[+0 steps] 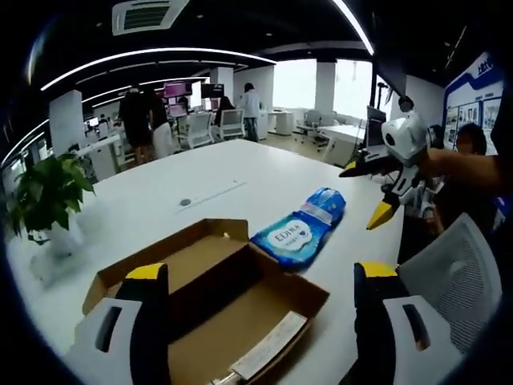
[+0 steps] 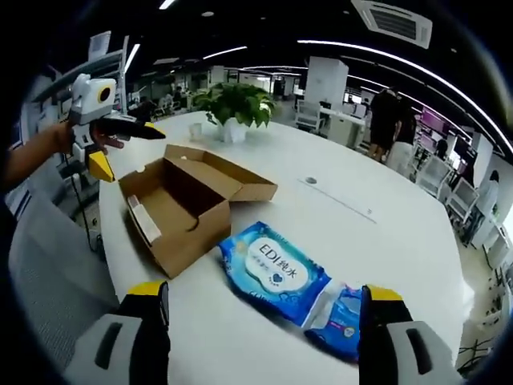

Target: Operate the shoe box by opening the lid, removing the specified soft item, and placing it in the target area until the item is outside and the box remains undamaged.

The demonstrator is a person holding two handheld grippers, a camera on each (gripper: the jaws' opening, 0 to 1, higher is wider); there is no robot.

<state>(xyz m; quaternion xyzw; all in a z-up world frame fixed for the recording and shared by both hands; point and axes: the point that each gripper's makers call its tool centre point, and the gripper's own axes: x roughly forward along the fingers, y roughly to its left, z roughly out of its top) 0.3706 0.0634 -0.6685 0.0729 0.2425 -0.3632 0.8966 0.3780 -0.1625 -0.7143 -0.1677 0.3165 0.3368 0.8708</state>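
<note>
Both grippers, left (image 2: pixel 120 144) and right (image 1: pixel 375 192), held above the tabletop (image 1: pixel 240 172) with jaws spread wide, gripping nothing. Open shoe box (image 2: pixel 188 204) near the table's edge, lid folded back, nothing visible inside. Blue wipes pack (image 2: pixel 280 281) flat on the tabletop just beside the box, outside it.

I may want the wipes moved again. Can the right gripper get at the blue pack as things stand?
Probably yes: the blue pack lies flat on the table, beside the box, just ahead of the open right gripper, nothing between.
</note>
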